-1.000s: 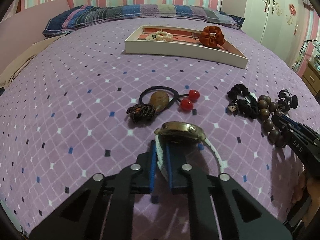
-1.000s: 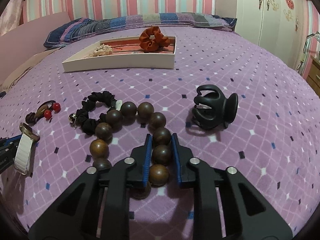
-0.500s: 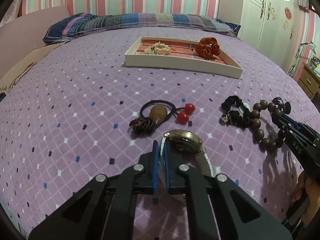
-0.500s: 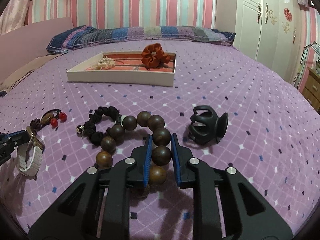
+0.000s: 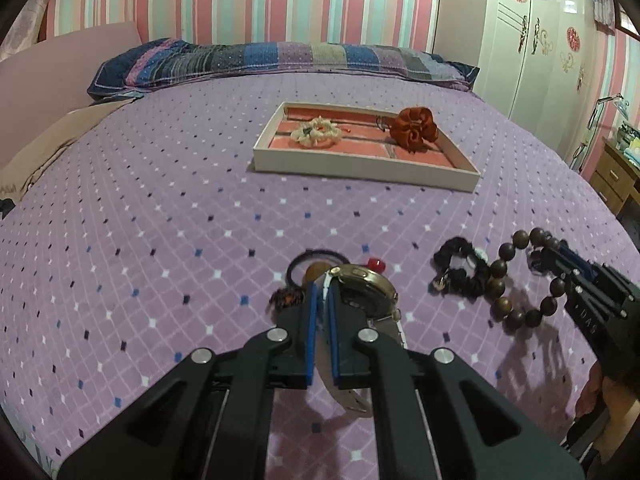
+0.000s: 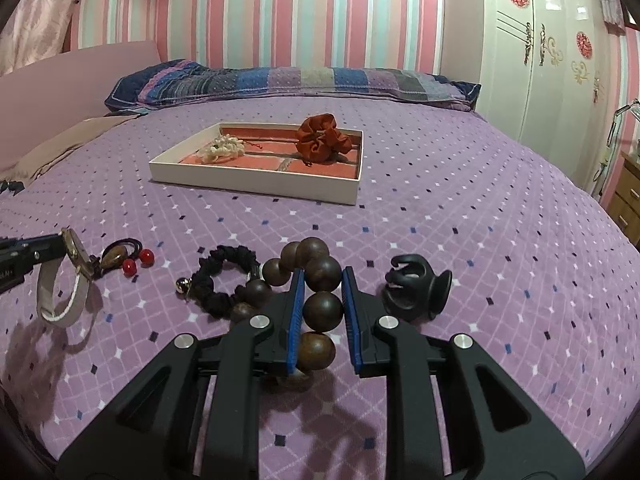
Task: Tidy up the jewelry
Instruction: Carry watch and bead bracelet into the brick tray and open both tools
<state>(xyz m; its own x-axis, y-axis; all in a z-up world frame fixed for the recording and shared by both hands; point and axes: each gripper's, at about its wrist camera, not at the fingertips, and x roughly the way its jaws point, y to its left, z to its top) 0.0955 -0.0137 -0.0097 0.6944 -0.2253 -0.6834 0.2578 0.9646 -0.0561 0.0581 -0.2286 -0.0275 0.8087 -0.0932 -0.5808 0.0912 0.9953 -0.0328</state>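
Left wrist view: the left gripper point(image 5: 323, 300) pinches the pale strap of a gold-cased watch point(image 5: 366, 286), lifted clear of the purple bedspread point(image 5: 160, 200). The right gripper point(image 6: 322, 300) clamps a bead of the wooden bead bracelet point(image 6: 322, 307), its strand dangling. The jewelry tray point(image 6: 256, 182) lies beyond, holding two scrunchies.

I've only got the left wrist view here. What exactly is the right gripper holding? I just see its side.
Observer: The right gripper is shut on one bead of the wooden bead bracelet, a pad on each side.
Operator: Anything beyond it that I'm missing?
Observer: A black claw clip lies on the bedspread, just right of the beads.
Operator: Is my watch clear of the bed?
Observer: It looks so. The watch hangs from the left gripper, its strap looping down above its shadow.
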